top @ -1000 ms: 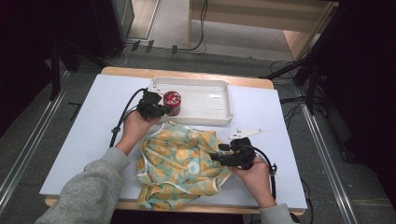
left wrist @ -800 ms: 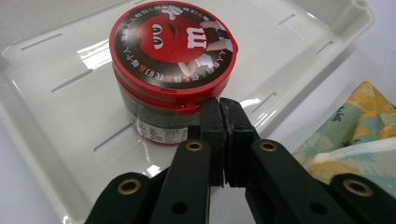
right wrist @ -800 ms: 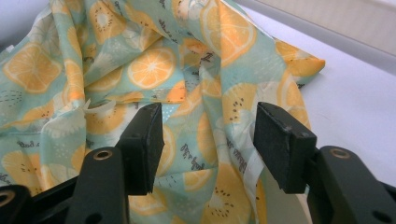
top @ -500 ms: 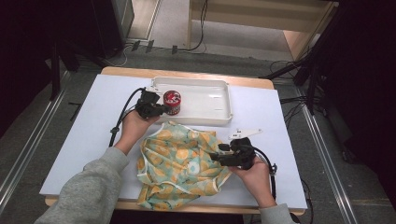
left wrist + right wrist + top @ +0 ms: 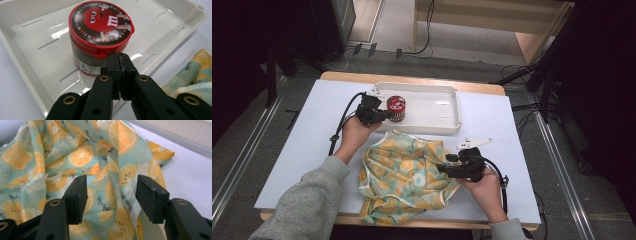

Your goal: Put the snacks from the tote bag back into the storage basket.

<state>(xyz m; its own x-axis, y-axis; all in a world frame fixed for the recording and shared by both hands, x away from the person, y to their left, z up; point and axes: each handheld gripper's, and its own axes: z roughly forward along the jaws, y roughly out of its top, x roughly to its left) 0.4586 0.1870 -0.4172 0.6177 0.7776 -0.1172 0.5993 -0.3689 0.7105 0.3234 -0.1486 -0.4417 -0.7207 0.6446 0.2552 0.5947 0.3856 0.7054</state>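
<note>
The soft, light cloth (image 5: 404, 177) lies crumpled at lower centre of the high view, likely limp and best pinched at a hem fold, with the right gripper (image 5: 110, 195) spread over it and the left gripper (image 5: 119, 62) pressed together, empty, by the red tub (image 5: 100, 37) in the white tray (image 5: 447, 100).

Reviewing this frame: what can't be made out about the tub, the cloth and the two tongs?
- Tub: contents hidden by its lid, left gripper view; small print on the side label too fine to read.
- Left tongs: shut at the tub's side; contact with it can't be told.
- Cloth: what lies beneath is hidden by its folds, high view.
- Right tongs: open over the cloth; whether the pads touch it is unclear.
</note>
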